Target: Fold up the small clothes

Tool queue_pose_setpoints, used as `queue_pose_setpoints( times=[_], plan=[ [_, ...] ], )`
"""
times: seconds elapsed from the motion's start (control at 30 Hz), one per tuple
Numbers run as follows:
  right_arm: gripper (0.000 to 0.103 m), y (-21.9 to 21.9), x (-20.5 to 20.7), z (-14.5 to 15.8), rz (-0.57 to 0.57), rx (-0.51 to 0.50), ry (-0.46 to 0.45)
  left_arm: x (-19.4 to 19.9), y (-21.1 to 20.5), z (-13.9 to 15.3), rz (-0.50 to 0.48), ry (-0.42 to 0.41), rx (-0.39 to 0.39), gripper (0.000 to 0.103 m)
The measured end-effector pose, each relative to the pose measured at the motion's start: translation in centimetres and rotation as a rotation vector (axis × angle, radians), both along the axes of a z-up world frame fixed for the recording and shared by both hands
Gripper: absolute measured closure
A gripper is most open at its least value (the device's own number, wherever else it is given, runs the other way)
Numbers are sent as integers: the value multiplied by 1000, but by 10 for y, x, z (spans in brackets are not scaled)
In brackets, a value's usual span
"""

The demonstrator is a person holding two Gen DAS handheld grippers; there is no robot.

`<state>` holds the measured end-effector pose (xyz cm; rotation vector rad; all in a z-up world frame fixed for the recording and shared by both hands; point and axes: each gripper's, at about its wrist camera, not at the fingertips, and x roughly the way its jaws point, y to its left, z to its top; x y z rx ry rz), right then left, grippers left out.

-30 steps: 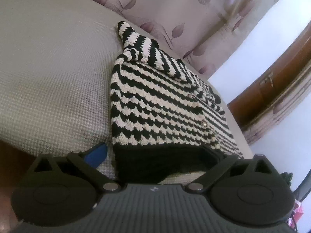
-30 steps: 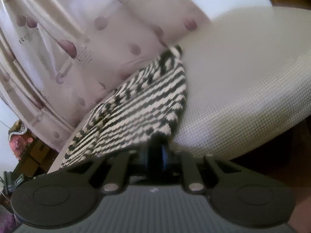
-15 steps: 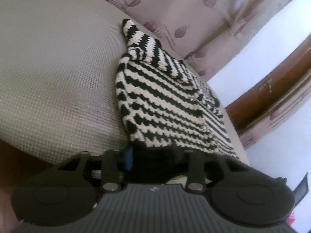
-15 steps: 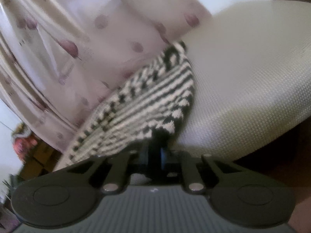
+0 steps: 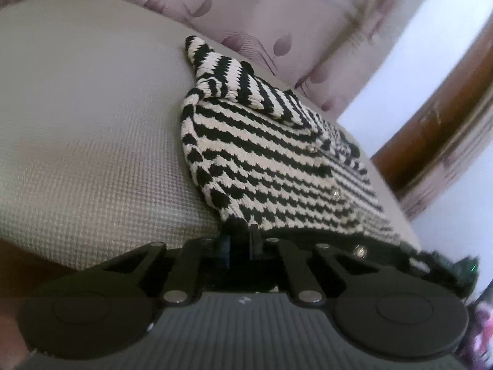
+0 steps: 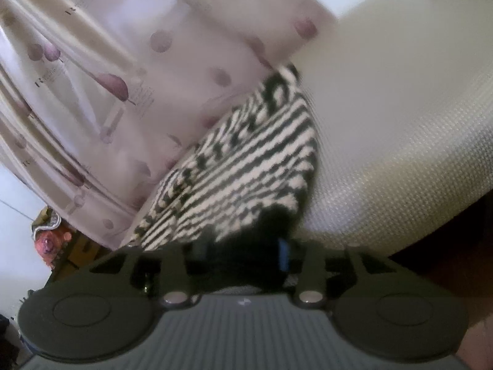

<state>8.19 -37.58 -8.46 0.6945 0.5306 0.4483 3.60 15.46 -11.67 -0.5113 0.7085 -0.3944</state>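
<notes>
A small black-and-white striped knit cardigan (image 5: pixel 271 160) with small buttons lies on a grey textured cushion (image 5: pixel 92 141). Its black hem is at the near edge. My left gripper (image 5: pixel 245 240) is shut on the hem's left corner. In the right wrist view the cardigan (image 6: pixel 246 169) runs away from me, and my right gripper (image 6: pixel 246 246) is shut on the hem's right corner, with black knit bunched between the fingers. The fingertips are mostly hidden by the knit.
A pale curtain (image 6: pixel 107 77) with purple leaf prints hangs behind the cushion. A brown wooden door frame (image 5: pixel 437 123) stands at the right in the left wrist view. Cluttered items (image 6: pixel 49 240) sit low on the left in the right wrist view.
My left gripper went from open around the hem to shut on its corner. The right gripper stayed shut on the hem and the near edge has lifted slightly.
</notes>
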Motion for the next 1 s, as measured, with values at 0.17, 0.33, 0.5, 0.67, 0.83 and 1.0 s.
queue_pose_setpoints(
  times=[0.17,0.33,0.5,0.67,0.83,1.0],
  plan=[
    [91,2,4,2,-9,-59,27,3,2,0,-11,-3,-31,84],
    [92,0,2,4,7,-5,7,4,-2,3,1,7,-38,84],
    [92,-8,5,7,-2,65,-3,-4,-12,22,80,-49,14,96],
    [92,-15,2,11,2,145,-39,-10,-28,47,107,-163,110,96],
    [92,-19,5,17,3,205,-71,-13,-52,69,109,-265,216,96],
    [91,-17,16,30,9,215,-94,-7,-70,86,102,-315,287,96]
  ],
)
